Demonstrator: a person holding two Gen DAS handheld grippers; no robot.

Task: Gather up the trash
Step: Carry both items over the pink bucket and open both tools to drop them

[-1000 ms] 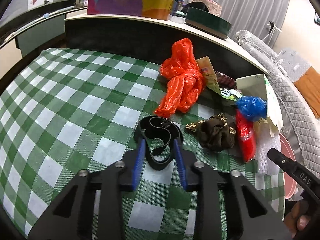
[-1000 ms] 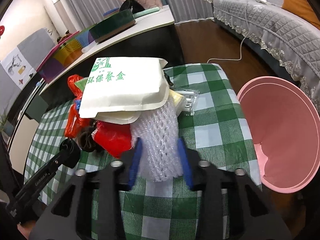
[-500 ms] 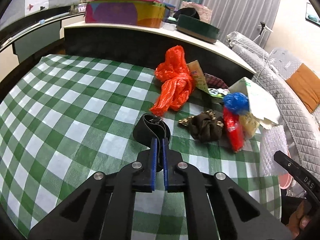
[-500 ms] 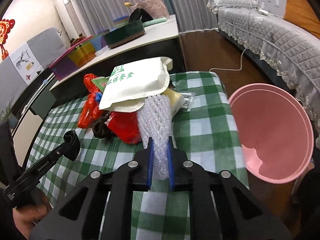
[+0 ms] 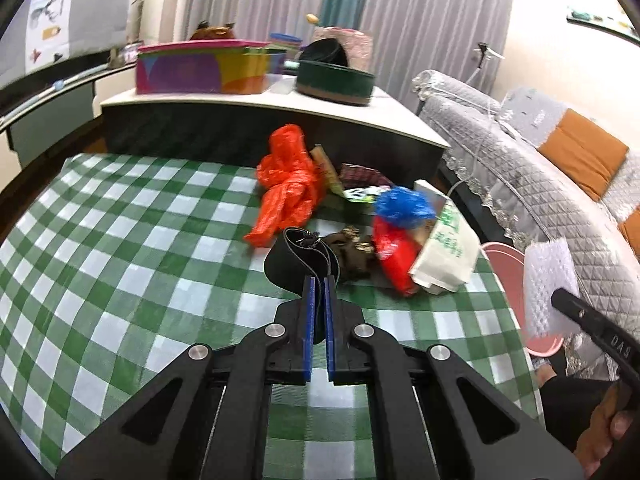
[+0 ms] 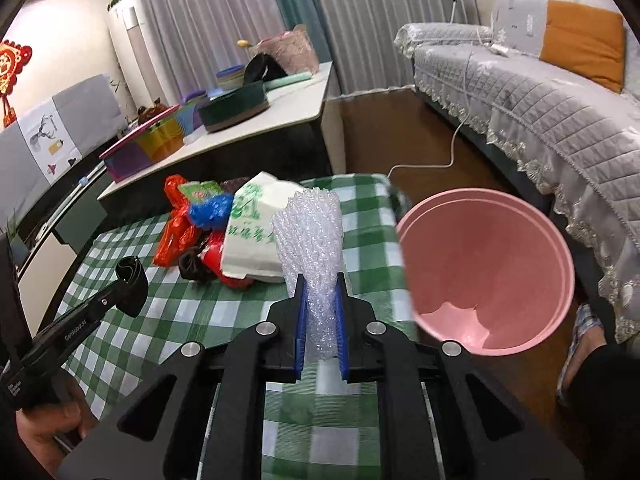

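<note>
Checkered green-and-white tablecloth covers the table, and the pink bin stands just past its right edge, open mouth tilted toward the right wrist camera. Heaped trash lies on the cloth near the bin side: a white paper bag, an orange plastic bag, a red wrapper and a blue plastic wad. Right gripper pinches a clear bubble-wrap sheet lifted beside the bin, while the left gripper is clamped on a black band raised above the cloth.
</note>
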